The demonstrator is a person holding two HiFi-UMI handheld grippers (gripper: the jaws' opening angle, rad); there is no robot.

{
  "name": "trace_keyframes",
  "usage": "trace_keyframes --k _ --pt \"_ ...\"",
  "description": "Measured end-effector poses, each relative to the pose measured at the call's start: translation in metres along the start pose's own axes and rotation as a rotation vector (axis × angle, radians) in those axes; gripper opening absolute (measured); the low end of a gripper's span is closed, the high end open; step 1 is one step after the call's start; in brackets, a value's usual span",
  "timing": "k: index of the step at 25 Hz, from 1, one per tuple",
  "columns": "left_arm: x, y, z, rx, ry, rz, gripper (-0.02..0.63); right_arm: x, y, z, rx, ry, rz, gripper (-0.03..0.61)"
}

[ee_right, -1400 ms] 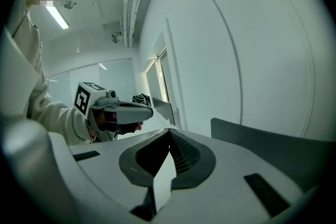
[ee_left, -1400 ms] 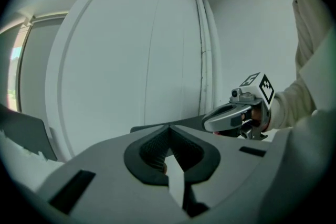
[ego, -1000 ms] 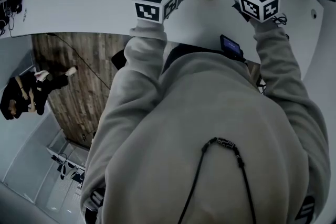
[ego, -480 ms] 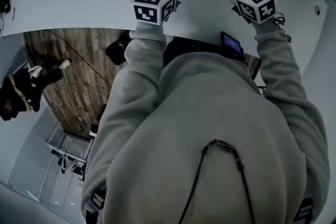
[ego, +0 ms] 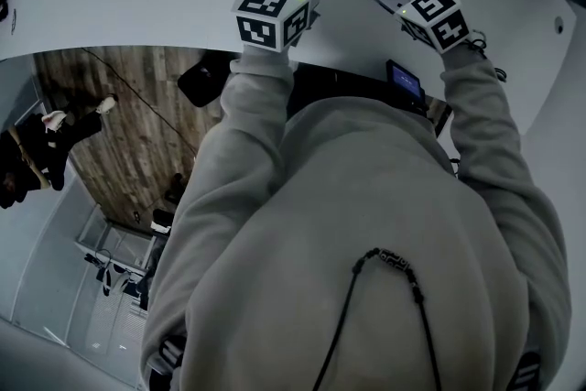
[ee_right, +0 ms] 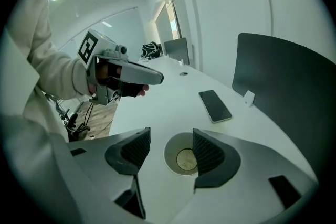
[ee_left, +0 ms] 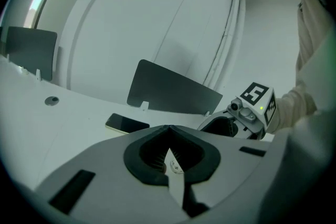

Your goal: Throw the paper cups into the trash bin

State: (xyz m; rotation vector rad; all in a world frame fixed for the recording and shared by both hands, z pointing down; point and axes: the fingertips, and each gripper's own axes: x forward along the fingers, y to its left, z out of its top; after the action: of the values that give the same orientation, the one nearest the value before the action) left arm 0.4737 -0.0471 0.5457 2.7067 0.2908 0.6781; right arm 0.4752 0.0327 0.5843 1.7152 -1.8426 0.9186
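Opening of the jaws of the right hand-held gripper [ee_right: 170, 138] has just been recorded, and it has been brought down over the paper cup [ee_right: 180, 159] since the earlier head views. The cup stands upright on the worktop [ee_right: 157, 107] between the spread jaws, not yet pinched. A grasp is judged imminent. Left of the cup, the left hand-held gripper [ee_left: 168, 131] is held clenched and empty. Beyond the cup a phone [ee_right: 215, 106] lies flat, clear of the approach. Further beyond, a dark divider panel [ee_right: 283, 81] is noted. No trash bin is seen.
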Motion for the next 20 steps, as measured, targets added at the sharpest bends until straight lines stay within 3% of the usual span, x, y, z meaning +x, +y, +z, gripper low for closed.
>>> trace_keyframes --k 14,15,17,20 --pt "-0.008 -0.004 -0.022 -0.021 0.014 0.026 -0.005 0.032 0.012 -0.049 -0.087 0.184 -0.032 0.224" --pt "-0.010 -0.004 -0.023 -0.023 0.014 0.031 -0.005 0.033 0.009 -0.050 -0.094 0.191 -0.050 0.214" --pt "-0.014 -0.003 -0.023 -0.022 0.014 0.039 -0.005 0.031 0.003 -0.050 -0.102 0.191 -0.089 0.057" --pt "-0.020 0.001 -0.022 -0.020 0.010 0.050 -0.005 0.028 0.001 -0.043 -0.094 0.168 -0.097 0.041"
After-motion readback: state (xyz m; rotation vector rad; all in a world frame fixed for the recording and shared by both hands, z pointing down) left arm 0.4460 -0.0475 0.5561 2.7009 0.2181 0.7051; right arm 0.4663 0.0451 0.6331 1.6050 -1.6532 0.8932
